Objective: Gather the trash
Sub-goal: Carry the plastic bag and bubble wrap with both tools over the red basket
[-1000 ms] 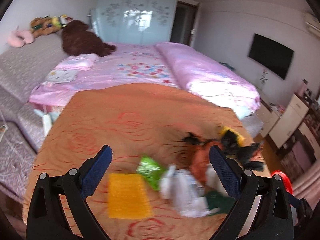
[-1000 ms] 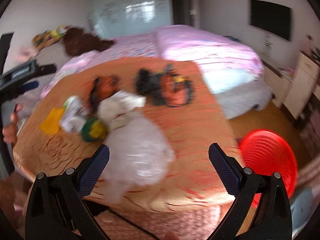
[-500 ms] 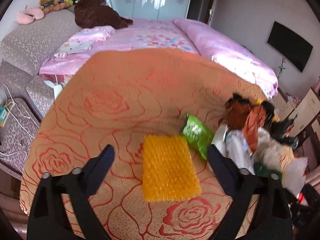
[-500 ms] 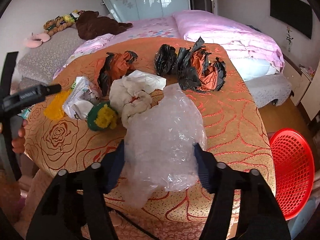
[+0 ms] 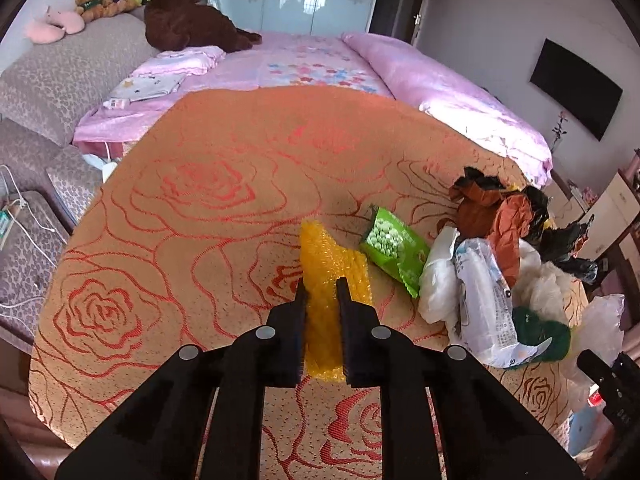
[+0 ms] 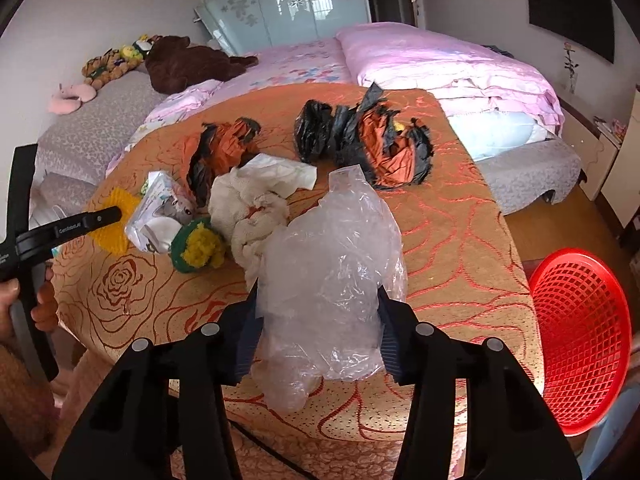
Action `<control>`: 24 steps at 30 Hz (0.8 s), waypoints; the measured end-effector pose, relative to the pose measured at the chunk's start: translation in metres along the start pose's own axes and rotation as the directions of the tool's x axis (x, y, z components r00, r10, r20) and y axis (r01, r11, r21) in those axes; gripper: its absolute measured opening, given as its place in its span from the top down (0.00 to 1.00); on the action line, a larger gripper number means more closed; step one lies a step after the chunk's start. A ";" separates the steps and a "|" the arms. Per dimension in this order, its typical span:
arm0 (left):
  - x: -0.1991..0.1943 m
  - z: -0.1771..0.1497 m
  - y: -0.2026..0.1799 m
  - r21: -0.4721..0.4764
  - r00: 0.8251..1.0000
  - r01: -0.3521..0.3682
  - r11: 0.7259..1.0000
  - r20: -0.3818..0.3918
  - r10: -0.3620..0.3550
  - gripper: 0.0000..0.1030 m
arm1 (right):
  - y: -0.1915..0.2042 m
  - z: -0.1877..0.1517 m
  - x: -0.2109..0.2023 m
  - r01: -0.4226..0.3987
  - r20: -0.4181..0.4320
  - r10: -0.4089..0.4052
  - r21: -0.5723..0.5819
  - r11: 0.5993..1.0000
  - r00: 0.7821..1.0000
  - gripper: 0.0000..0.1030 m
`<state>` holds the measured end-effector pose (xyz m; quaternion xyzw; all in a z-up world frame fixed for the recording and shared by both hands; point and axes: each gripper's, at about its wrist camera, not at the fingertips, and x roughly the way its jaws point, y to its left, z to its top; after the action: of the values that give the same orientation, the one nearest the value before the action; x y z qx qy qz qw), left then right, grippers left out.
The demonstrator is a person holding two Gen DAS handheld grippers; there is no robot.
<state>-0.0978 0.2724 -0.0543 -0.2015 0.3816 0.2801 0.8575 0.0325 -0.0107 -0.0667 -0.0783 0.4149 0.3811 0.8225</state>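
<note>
Pinching yellow bubble wrap [image 5: 334, 270], near end hidden between jaws.

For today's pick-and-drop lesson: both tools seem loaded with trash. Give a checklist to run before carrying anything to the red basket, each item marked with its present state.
1. Left tool shut on yellow bubble wrap: ok.
2. Right tool shut on clear plastic bag: ok.
3. Bubble wrap lifted off the table: cannot tell.
4. Red basket in view, opening reachable: ok.
5. Basket empty: cannot tell.
6. Table cleared: not ok, green snack packet remains.
</note>
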 end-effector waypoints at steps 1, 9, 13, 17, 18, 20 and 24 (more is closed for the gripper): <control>-0.002 0.001 -0.002 -0.001 1.000 -0.001 1.000 0.006 0.001 0.88 | 0.000 0.000 -0.001 0.002 0.004 -0.002 0.002 1.000 1.000 0.53; -0.036 0.015 -0.006 -0.012 0.994 -0.004 1.000 0.109 0.005 0.88 | -0.007 0.008 -0.015 0.031 0.061 -0.032 0.013 0.999 0.998 0.53; -0.051 0.022 -0.016 0.000 0.988 0.026 1.000 0.152 -0.025 0.88 | -0.016 0.014 -0.027 0.053 0.099 -0.055 0.028 0.998 0.994 0.53; -0.061 0.024 -0.037 0.044 0.981 0.067 0.997 0.179 -0.074 0.88 | -0.027 0.019 -0.035 0.086 0.124 -0.092 0.051 0.995 0.988 0.53; -0.062 0.025 -0.044 0.059 0.980 0.080 0.995 0.180 -0.089 0.88 | -0.031 0.020 -0.037 0.091 0.127 -0.098 0.059 0.994 0.987 0.53; -0.062 0.026 -0.059 0.090 0.976 0.108 0.990 0.179 -0.123 0.88 | -0.039 0.021 -0.041 0.107 0.136 -0.117 0.079 0.991 0.984 0.53; -0.061 0.024 -0.084 0.139 0.968 0.165 0.976 0.167 -0.187 0.88 | -0.056 0.023 -0.052 0.142 0.155 -0.159 0.114 0.983 0.975 0.53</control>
<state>-0.0653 0.2014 0.0189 -0.1549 0.3001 0.1953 0.9207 0.0666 -0.0688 -0.0244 -0.0359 0.3578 0.3011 0.8832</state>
